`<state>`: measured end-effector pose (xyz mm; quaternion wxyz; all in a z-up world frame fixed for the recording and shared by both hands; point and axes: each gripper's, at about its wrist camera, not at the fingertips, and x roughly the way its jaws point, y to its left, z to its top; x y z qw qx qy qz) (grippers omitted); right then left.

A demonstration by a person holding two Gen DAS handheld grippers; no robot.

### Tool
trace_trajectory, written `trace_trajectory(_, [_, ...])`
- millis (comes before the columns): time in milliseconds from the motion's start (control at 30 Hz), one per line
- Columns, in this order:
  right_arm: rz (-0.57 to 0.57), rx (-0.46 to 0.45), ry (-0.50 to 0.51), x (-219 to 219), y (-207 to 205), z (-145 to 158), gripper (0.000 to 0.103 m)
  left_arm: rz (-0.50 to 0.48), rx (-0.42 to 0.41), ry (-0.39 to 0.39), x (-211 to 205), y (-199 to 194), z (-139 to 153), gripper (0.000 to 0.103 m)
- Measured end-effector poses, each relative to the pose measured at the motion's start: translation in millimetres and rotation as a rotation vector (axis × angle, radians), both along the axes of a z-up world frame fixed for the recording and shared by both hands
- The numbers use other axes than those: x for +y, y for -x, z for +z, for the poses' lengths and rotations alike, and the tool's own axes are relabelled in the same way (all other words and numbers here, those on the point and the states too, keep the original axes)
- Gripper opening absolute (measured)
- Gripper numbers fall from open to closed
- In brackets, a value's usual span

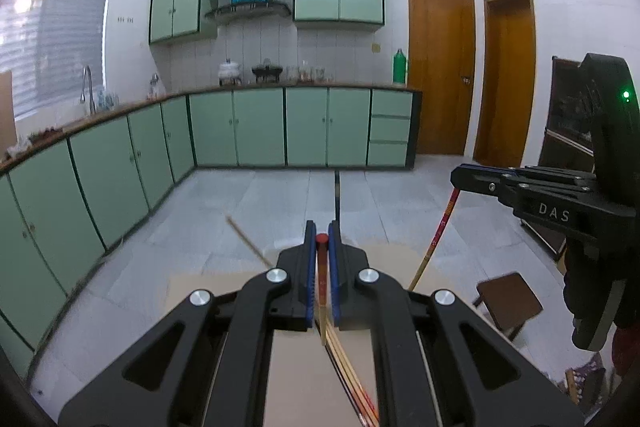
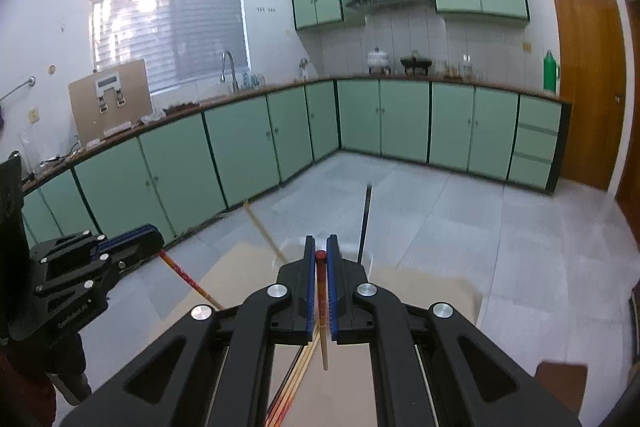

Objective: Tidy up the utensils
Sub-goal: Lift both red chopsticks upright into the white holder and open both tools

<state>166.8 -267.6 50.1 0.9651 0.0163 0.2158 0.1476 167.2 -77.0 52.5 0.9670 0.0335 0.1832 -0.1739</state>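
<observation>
In the left wrist view my left gripper [image 1: 322, 227] is shut on a red-topped chopstick [image 1: 322, 267] held upright between its blue pads. My right gripper [image 1: 454, 179] reaches in from the right, shut on a red and yellow chopstick [image 1: 436, 235] that hangs down from it. In the right wrist view the right gripper [image 2: 321, 241] clamps that red-topped chopstick [image 2: 321, 283], and the left gripper [image 2: 158, 239] is at the left with its chopstick [image 2: 184, 275]. A tan chopstick [image 2: 264, 231] and a black one [image 2: 365, 223] stick up from behind the fingers, their bases hidden. Several more chopsticks [image 2: 296, 379] lie below.
A beige tabletop [image 1: 296, 379] lies under both grippers. A brown stool [image 1: 508, 303] stands on the tiled floor to the right. Green cabinets [image 1: 260, 127] line the far wall and the left, and wooden doors [image 1: 440, 67] are at the back right.
</observation>
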Motion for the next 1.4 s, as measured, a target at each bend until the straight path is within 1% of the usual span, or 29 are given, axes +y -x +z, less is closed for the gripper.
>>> trace_trajectory(100, [-0.018,-0.052,-0.013,1.5,-17.4,22.3,0.005,0.004,-0.045,0.023,-3.2,-17.3,19.2,0.005])
trace_trajectory(200, [-0.038,-0.093,-0.032,1.0,-35.3,38.6,0.005,0.02,-0.092,0.03,-8.4,-36.5,34.7,0.005])
trace_trajectory(333, [-0.067,-0.135,-0.031,1.3,-62.1,47.2,0.005,0.042,-0.141,0.032,-16.1,-68.5,45.0,0.005])
trace_trajectory(400, [-0.081,-0.147,-0.027,2.5,-77.0,45.2,0.005,0.051,-0.135,0.034,-19.6,-83.0,42.4,0.005])
trace_trajectory(467, [-0.094,-0.146,-0.018,3.7,-89.5,41.0,0.005,0.061,-0.126,0.033,-23.8,-98.9,34.2,0.005])
trace_trajectory(600, [-0.125,-0.135,0.024,10.2,-116.9,21.2,0.005,0.077,-0.11,-0.006,-33.9,-124.9,9.0,0.005])
trace_trajectory(700, [-0.142,-0.126,0.071,19.5,-130.5,2.7,0.005,0.075,-0.059,0.001,-35.5,-138.7,-10.4,0.005])
trace_trajectory(867, [-0.147,-0.057,0.054,20.1,-147.7,-26.0,0.006,0.089,0.04,0.024,-30.7,-162.2,-37.7,0.006])
trace_trajectory(900, [-0.142,-0.037,0.045,18.9,-150.8,-29.4,0.008,0.098,0.063,0.033,-27.8,-165.4,-42.7,0.007])
trace_trajectory(933, [-0.141,-0.013,0.036,15.9,-153.7,-34.6,0.013,0.101,0.073,0.036,-24.9,-166.2,-45.4,0.009])
trace_trajectory(967, [-0.147,0.011,0.029,12.0,-155.4,-39.4,0.016,0.101,0.074,0.037,-21.2,-164.8,-45.9,0.016])
trace_trajectory(1000, [-0.153,0.019,0.027,8.4,-154.8,-41.8,0.021,0.103,0.068,0.036,-19.4,-162.8,-45.8,0.019])
trace_trajectory(1033, [-0.165,0.024,0.025,3.9,-152.6,-44.3,0.027,0.105,0.059,0.03,-17.3,-160.6,-45.0,0.025])
trace_trajectory(1067, [-0.175,0.024,0.022,-1.1,-150.0,-45.2,0.03,0.104,0.046,0.025,-14.5,-156.3,-42.6,0.029])
trace_trajectory(1100, [-0.185,0.025,0.017,-5.2,-147.0,-46.1,0.035,0.099,0.037,0.02,-12.4,-151.8,-40.6,0.031])
trace_trajectory(1167, [-0.199,0.024,0.011,-13.3,-136.9,-46.9,0.041,0.102,0.022,0.013,-7.3,-140.6,-36.9,0.038])
trace_trajectory(1233, [-0.221,0.015,0.025,-18.3,-124.7,-48.0,0.054,0.111,0.014,0.014,-2.3,-128.6,-34.5,0.048])
trace_trajectory(1267, [-0.227,0.012,0.026,-19.4,-118.5,-49.3,0.057,0.115,0.008,0.016,1.9,-118.3,-34.2,0.056])
trace_trajectory(1300, [-0.232,0.009,0.024,-21.3,-111.1,-50.9,0.065,0.126,0.006,0.012,4.5,-111.0,-35.3,0.059])
trace_trajectory(1333, [-0.24,0.008,0.025,-23.1,-101.6,-53.4,0.073,0.133,0.003,0.007,7.0,-102.7,-36.7,0.064])
trace_trajectory(1367, [-0.249,0.004,0.029,-24.5,-90.0,-57.1,0.076,0.133,-0.001,0.006,9.9,-91.8,-39.1,0.069])
trace_trajectory(1400, [-0.255,0.002,0.031,-25.9,-80.6,-60.8,0.081,0.134,-0.001,0.003,12.5,-81.8,-42.6,0.072])
